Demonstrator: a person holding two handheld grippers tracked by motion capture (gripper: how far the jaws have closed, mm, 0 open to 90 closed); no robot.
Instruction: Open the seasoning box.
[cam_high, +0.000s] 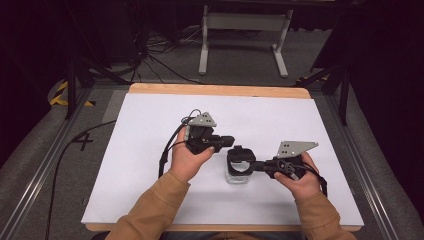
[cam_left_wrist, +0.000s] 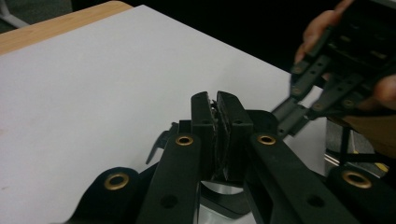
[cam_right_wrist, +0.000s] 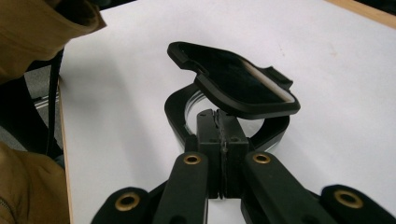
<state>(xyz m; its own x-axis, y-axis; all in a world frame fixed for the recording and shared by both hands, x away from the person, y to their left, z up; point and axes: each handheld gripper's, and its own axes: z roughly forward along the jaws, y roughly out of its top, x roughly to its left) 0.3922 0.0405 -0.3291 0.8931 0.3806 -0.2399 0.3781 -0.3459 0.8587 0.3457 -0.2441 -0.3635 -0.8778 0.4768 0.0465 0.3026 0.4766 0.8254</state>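
We note the right gripper (cam_high: 256, 165), jaws pinched on the black collar (cam_right_wrist: 177, 112) of the clear jar (cam_high: 236, 176), whose flip lid (cam_right_wrist: 233, 84) stands raised just beyond them, while the left gripper (cam_high: 226, 141), jaws pressed together, hovers just above and left.

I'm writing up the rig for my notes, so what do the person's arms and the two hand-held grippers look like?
Both arms wear mustard-brown sleeves. The left hand-held gripper and right hand-held gripper are black, each with two flat jaw arms set with brass-coloured rivets. Each has a grey three-cornered plate dotted with small holes on top, and a black cable trails from the left one.
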